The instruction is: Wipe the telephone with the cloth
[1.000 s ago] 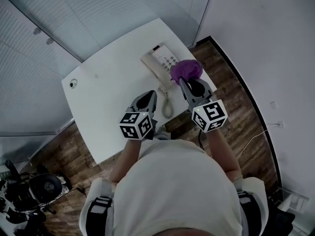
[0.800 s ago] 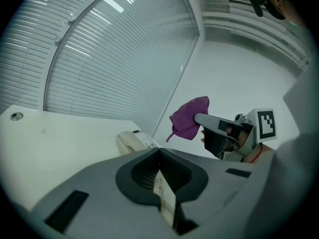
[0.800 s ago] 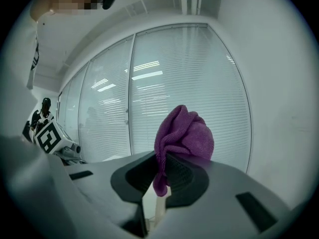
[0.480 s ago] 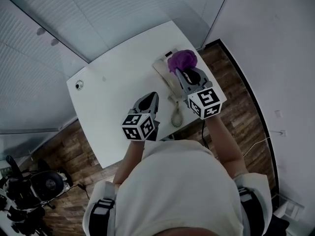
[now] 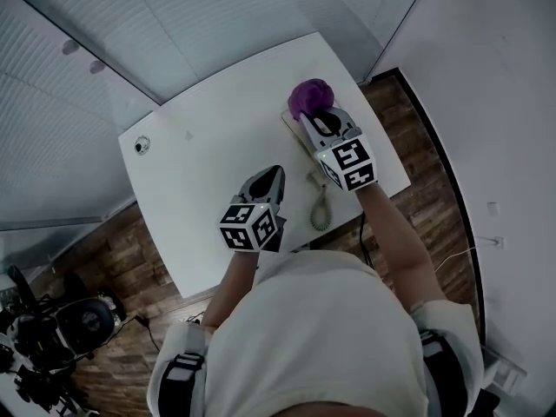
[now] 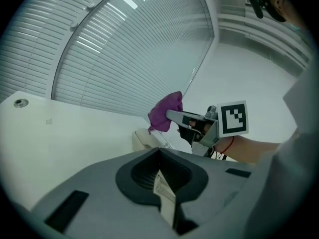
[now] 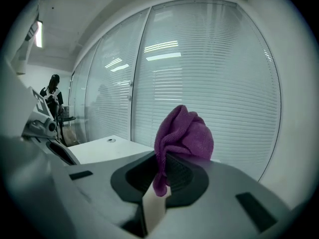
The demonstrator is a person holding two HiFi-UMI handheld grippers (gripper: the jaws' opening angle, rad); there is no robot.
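Carrying the crumpled purple terry cloth (image 5: pixel 310 96), the right gripper (image 5: pixel 313 118) has travelled from the right side of the keypad to the far end of the cream corded desk telephone (image 5: pixel 298 129), while the left gripper (image 5: pixel 273 177) has edged a little farther over the table.

Nearest, the left gripper hovers above the white rectangular table (image 5: pixel 217 146), left of the telephone; its jaws are pressed together with nothing between them. Just right of it the telephone's coiled cream cord (image 5: pixel 321 211) trails toward the near table edge. Beyond, the right gripper lies over the telephone, hiding most of it; its jaws are clamped on a fold of the cloth, whose bunched bulk stands past the fingertips at the telephone's far end. Whether the cloth touches the telephone cannot be told. Far left on the table sits a small round metal grommet (image 5: pixel 142 144). Glass walls with white horizontal blinds (image 5: pixel 174 24) rise behind the table.
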